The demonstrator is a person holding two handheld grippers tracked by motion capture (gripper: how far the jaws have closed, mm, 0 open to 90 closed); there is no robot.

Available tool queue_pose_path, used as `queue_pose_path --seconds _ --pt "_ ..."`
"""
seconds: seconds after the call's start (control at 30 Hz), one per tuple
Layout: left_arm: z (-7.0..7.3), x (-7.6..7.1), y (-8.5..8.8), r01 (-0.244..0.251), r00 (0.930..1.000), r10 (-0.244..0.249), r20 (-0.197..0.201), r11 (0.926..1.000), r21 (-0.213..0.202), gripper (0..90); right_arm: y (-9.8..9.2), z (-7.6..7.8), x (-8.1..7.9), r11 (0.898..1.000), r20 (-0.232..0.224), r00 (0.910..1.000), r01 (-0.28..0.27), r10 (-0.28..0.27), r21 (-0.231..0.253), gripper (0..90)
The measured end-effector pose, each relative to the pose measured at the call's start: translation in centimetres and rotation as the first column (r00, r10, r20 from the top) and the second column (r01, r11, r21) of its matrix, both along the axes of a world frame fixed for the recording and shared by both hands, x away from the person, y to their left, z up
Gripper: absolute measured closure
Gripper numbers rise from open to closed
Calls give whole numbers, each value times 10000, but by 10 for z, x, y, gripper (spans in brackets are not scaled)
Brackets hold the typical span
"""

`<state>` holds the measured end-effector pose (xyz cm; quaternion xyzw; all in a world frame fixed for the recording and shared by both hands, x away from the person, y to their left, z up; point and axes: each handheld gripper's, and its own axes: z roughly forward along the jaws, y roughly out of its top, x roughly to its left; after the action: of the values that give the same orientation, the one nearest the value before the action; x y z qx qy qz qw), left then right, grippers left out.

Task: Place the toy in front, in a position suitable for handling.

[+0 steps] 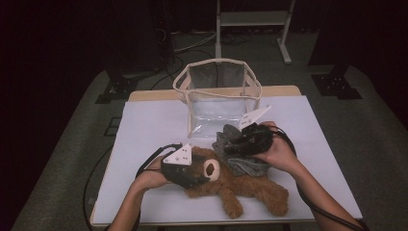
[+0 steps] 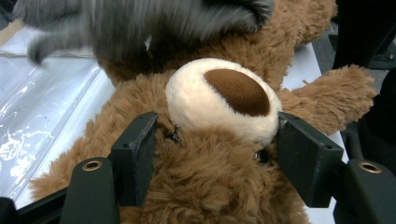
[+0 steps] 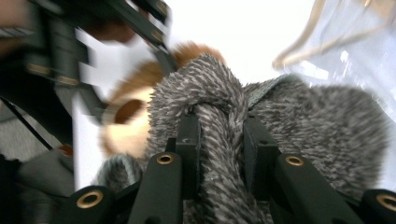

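Near the bottom edge of the high view, the left gripper (image 1: 192,179) clamps the brown teddy bear (image 1: 240,185) at the head, jaws pressed on either side of its cream snout; the bear lies close to the table (image 1: 144,130) front edge. Right of centre, the right gripper (image 1: 231,144) pinches a fold of shaggy grey fabric (image 1: 245,163). Beyond stands a clear bag (image 1: 219,96), open white surface on both sides.

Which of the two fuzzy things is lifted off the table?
The grey furry cloth, pinched in the right gripper. The brown teddy bear lies flat on the white table.
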<state>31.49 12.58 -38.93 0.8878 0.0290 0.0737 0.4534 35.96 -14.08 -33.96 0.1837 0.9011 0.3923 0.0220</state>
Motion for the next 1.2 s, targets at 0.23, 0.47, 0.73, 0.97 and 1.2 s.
queue_pose_path --seconds 0.23,0.47,0.73,0.97,1.2 --pt "-2 2 -2 -45 10000 45 12 9999 -116 331 -21 -33 17 9972 -802 9941 739 -729 93 711" --pt "-3 4 -4 -256 9997 257 38 9995 -208 331 -45 -8 -2 9904 -862 9932 877 -787 1065 714" --pt "6 6 9 -509 9980 519 350 9983 -279 306 -36 -28 -14 9952 -765 9955 620 -562 756 720" --pt "-6 12 12 -765 9971 765 -3 9970 61 334 -38 -15 -19 9983 -506 9984 295 -270 502 662" --pt "-7 9 8 -667 9978 667 -30 9978 -48 362 -24 2 -23 9990 115 9994 335 -338 279 505"
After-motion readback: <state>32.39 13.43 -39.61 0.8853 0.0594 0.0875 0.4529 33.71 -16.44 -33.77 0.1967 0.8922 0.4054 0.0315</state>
